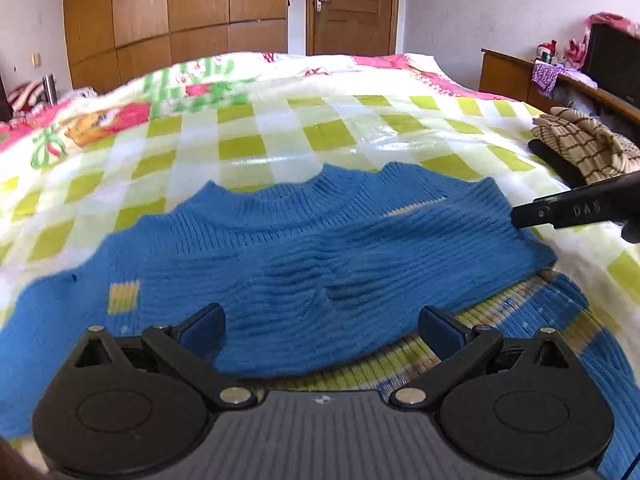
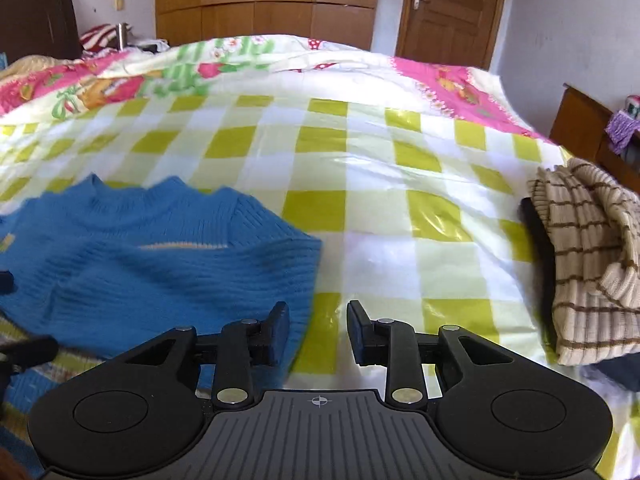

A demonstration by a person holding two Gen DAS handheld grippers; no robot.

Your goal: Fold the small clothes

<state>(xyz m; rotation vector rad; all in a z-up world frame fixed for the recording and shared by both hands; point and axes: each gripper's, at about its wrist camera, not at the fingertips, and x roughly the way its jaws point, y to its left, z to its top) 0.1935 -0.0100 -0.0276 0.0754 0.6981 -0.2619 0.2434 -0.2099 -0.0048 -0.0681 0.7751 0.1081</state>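
**Blue sweater lying partly folded on the bed**

Blue knit sweater is lying on the green-checked bedspread, its upper part folded over. Beige striped sweater is sitting well apart at the bed's right edge. Left gripper is hovering wide open above the knit, gripping nothing. Right gripper is standing partly open and empty beside the sweater's edge.

The sweater was bright blue ribbed knit, with a small yellow-and-cream striped patch and a lime-striped underlayer. The bed cover bore a lime-green, pale-green and white check; the quilt beyond was pink and green floral. A folded garment was cream with thin brown grid lines. The wardrobe was brown wood.
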